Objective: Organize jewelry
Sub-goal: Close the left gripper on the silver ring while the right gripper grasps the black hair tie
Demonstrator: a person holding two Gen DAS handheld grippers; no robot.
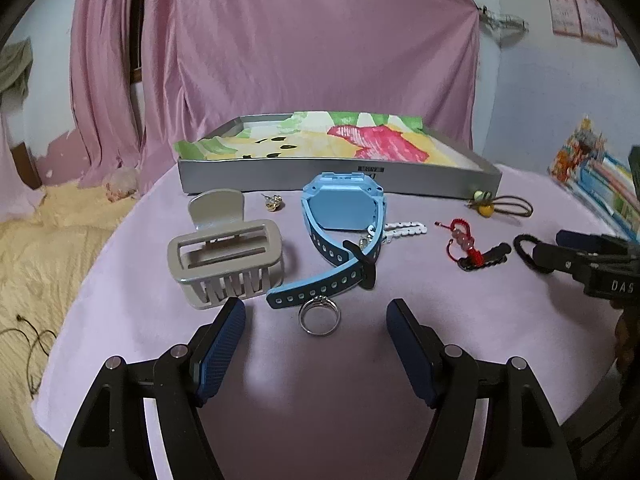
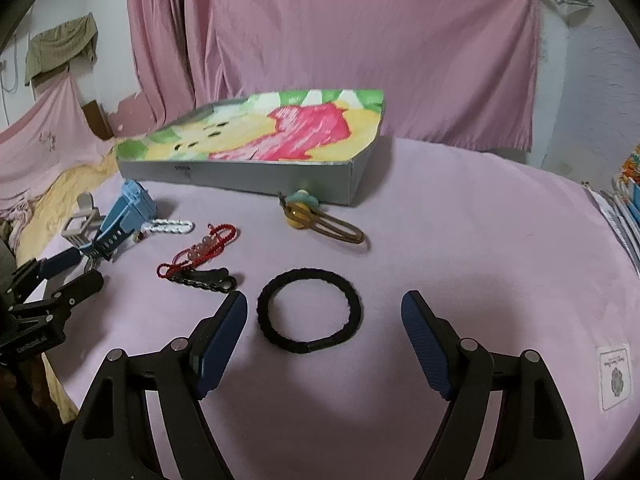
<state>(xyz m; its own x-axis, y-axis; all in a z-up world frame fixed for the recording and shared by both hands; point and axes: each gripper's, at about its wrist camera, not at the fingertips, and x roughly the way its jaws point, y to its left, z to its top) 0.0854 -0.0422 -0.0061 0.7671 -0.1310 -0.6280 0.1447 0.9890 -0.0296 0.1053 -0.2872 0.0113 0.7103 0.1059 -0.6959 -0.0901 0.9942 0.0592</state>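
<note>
What we cannot make out

In the left wrist view the black hair tie is half covered by the right gripper, whose body the frame edge cuts off. The small earring is too tiny to read. The watch strap hides part of the white bead bracelet. The books are cropped at the right wrist view's edge.

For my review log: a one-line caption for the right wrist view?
Open right gripper poised over a black hair tie on the pink cloth.

Backdrop: I see a pink curtain hanging behind the table.
Left: a yellow blanket.
Right: stacked books.
Wall: posters.
</note>
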